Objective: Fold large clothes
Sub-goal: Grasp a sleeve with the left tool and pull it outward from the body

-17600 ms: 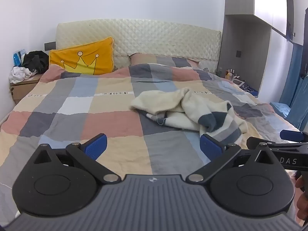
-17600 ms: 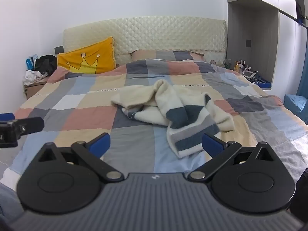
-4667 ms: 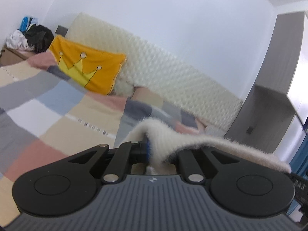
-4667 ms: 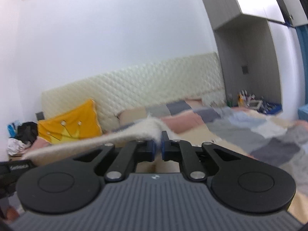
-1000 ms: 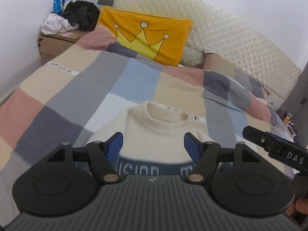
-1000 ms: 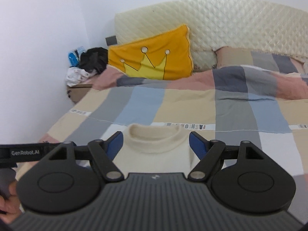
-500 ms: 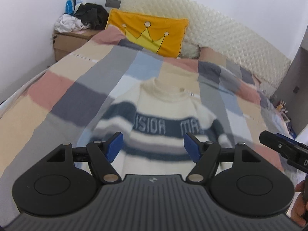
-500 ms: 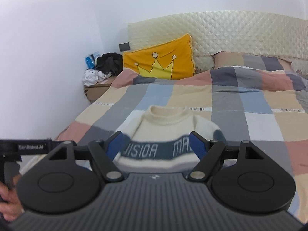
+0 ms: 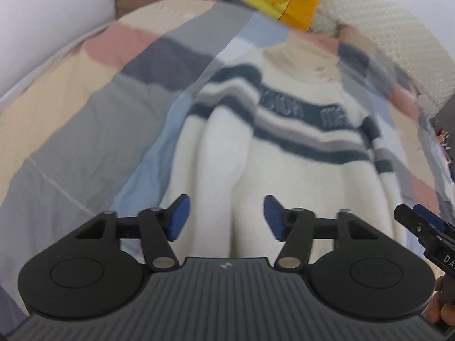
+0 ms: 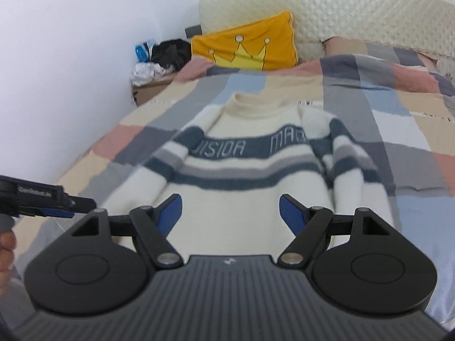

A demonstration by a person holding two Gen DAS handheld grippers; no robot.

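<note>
A cream sweater with dark blue and grey stripes is lying flat, front up, on a patchwork bedspread, its collar pointing toward the far headboard and its hem toward the near edge. A band of pale lettering is running across its chest. Its sleeves are lying along both sides of the body; in the left wrist view the left sleeve is folded inward, forming a long raised ridge over the body.

The left gripper is pointing steeply down over the near left part of the sweater. Its jaws are closing, with the sleeve ridge showing in the gap between them, but the blue pads are not pressing on the cloth. The right gripper is hovering over the near middle of the sweater with its jaws spread wide and holding nothing. Each gripper is also appearing at the edge of the other's view.

A yellow pillow with a crown design is leaning against the headboard at the far left. Beside it, a cardboard box against the wall is bearing a heap of dark and white clothes. A person's fingers are showing at the near left edge of the right wrist view.
</note>
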